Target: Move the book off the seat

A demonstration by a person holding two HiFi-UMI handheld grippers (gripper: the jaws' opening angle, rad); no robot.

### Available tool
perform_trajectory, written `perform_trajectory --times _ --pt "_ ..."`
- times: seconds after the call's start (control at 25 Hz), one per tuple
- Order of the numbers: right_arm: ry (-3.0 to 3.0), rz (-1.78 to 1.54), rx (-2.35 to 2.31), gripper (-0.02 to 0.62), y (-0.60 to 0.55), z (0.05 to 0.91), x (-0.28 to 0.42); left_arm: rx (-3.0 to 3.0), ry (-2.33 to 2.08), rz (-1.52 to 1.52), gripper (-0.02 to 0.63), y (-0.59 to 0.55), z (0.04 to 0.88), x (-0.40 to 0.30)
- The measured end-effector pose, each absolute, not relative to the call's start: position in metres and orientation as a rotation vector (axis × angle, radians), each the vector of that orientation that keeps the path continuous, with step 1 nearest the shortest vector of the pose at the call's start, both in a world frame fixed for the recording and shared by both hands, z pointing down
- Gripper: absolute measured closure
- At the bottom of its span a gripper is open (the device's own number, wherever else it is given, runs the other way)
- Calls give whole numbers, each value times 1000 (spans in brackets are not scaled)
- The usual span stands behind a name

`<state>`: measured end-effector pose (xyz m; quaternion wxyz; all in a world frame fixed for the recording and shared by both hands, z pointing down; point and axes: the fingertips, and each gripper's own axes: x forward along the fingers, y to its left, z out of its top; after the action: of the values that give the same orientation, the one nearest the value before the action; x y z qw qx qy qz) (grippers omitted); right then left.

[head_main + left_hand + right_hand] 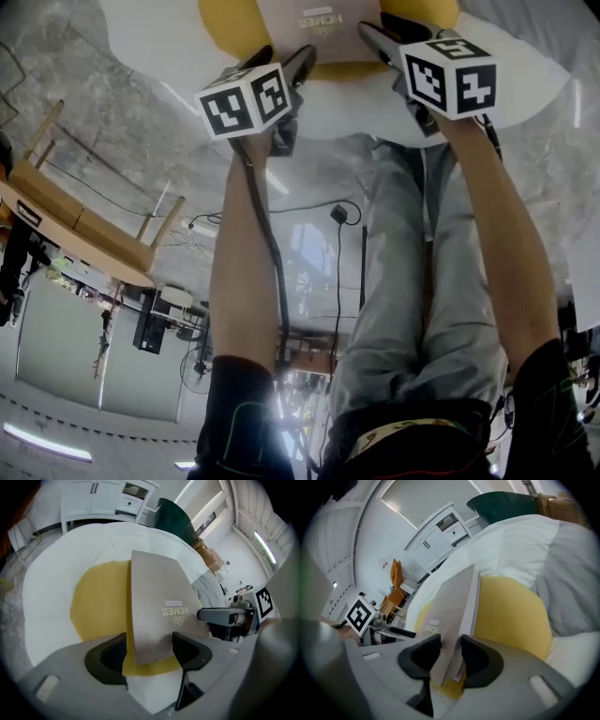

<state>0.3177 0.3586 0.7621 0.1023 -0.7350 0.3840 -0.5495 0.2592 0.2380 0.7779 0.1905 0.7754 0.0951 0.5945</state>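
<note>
Jaws of our left gripper [149, 656] stand apart astride the book's [157, 602] near corner; those of our right gripper [451, 656] pinch its edge. Its long axis runs away from them.

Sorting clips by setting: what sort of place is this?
Probably an indoor workshop or studio furnished like a home: a white seat with a yellow cushion, white cabinets behind it, and cables on the floor.
</note>
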Motion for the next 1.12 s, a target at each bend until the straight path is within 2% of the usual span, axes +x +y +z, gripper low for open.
perform_trajectory --times 0.12,0.4,0.64,1.12 --pt "1105 -1613 -2165 469 356 761 315 2132 243 1646 344 244 778 256" --pt "1172 -1696 -2215 479 356 755 315 2165 218 1668 345 245 772 254" --pt "1164 -1694 -2233 482 376 715 297 2280 175 1623 345 261 726 236" --pt "1468 -1489 -2298 486 337 595 292 2320 -127 1263 345 241 613 202"
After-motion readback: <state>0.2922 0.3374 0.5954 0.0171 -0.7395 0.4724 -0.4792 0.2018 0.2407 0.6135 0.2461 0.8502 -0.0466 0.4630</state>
